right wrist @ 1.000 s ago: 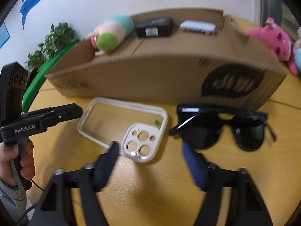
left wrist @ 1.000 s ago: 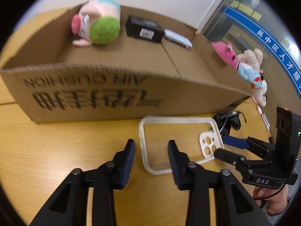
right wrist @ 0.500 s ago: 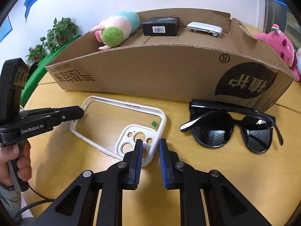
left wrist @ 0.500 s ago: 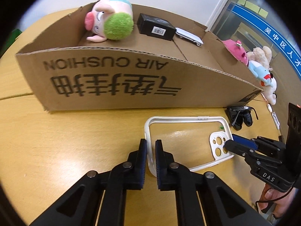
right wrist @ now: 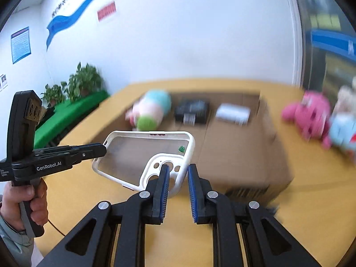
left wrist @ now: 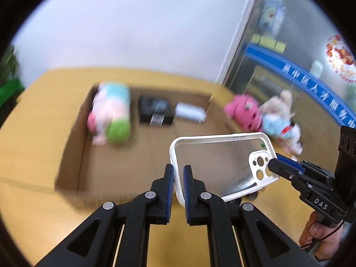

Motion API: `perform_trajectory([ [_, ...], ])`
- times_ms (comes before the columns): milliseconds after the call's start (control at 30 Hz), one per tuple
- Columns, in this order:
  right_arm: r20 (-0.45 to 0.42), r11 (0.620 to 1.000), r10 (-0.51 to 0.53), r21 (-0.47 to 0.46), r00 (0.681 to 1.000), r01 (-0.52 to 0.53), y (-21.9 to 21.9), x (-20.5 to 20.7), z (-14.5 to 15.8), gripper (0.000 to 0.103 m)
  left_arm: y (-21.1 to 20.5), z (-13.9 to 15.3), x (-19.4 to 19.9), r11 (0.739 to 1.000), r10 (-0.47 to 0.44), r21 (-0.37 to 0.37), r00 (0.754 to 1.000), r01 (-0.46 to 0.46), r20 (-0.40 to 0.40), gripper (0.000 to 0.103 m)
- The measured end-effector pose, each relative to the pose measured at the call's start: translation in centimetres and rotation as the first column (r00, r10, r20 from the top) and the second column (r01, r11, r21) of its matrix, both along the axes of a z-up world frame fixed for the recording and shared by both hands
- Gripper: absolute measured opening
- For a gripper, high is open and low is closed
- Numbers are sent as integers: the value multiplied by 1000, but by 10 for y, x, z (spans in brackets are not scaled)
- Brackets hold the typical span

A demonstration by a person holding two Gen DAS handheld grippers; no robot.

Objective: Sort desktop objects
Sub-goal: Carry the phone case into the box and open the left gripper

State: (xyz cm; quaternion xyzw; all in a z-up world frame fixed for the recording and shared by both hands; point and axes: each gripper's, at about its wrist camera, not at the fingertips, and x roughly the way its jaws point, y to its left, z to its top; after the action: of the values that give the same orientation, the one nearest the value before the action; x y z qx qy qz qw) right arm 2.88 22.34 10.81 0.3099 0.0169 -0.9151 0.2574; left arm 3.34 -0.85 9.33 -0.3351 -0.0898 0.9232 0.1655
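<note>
- Phone case (left wrist: 219, 166), white-rimmed with a clear back, hangs in the air above the cardboard box (left wrist: 124, 162), gripped at both ends.
- Left gripper (left wrist: 176, 175) is clamped on the case's plain end rim.
- Right gripper (right wrist: 177, 178) is clamped on the camera-cutout end.
- Inside the box lie a pink-and-green plush toy (left wrist: 109, 113), a black box (left wrist: 155, 111) and a white item (left wrist: 189, 112), all blurred.
- More plush toys (left wrist: 262, 115) sit on the yellow table (left wrist: 33, 133) beside the box.

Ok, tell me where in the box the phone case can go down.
Bare cardboard fills the near half of the box, in front of the plush toy, black box and white item. That far wall is crowded. The phone case hangs above the free part.
</note>
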Motion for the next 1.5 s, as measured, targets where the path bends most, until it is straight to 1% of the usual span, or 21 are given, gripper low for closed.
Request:
perform_trajectory([
  [67,-61,1000,-15,12,998,15,4,-9,23,16,7,21,-10,1000,-13,-11,999,13,-51,7],
  [133,-86,1000,-21,12,996,22,6,-18,35,16,12,37,-20,1000,-20,-25,996,18,-83,7],
  [233,-102,1000,-29,7,994,30,9,-40,50,16,14,52,-40,999,-27,-27,995,25,-98,7],
  [367,-81,1000,-21,-13,996,20,6,-77,56,16,11,63,-61,999,-20,-45,996,16,-93,7],
  [500,-36,999,3,-31,999,-5,-7,-109,50,16,1,61,-84,998,4,-68,998,-9,-62,7],
  [600,18,999,25,-48,1000,-24,-23,-130,36,16,-10,51,-94,995,28,-95,999,-31,-31,7],
  [700,82,997,51,-63,995,-46,-42,-148,13,16,-26,32,-103,992,45,-121,999,-41,30,7],
  [867,218,995,85,-69,972,-72,-74,-165,-42,16,-55,-12,-116,989,93,-132,984,-73,151,7],
  [1000,332,995,101,-54,938,-88,-95,-168,-86,17,-69,-39,-119,984,112,-160,969,-77,222,7],
  [1100,406,994,104,-58,908,-87,-105,-173,-109,19,-78,-57,-121,982,110,-176,955,-62,277,7],
  [1167,457,993,112,-72,882,-88,-109,-177,-119,19,-81,-65,-121,979,109,-199,944,-47,312,7],
  [1300,520,994,105,-35,848,-101,-124,-178,-136,19,-82,-83,-123,963,136,-269,915,-32,380,7],
  [1333,534,994,104,-29,839,-105,-127,-177,-139,19,-82,-86,-123,953,151,-300,912,-33,380,7],
  [1433,563,993,101,-10,820,-116,-135,-180,-141,19,-78,-86,-125,940,171,-340,903,-29,395,7],
  [1500,588,992,90,15,804,-122,-140,-181,-145,19,-75,-90,-127,922,188,-387,894,-17,408,7],
])
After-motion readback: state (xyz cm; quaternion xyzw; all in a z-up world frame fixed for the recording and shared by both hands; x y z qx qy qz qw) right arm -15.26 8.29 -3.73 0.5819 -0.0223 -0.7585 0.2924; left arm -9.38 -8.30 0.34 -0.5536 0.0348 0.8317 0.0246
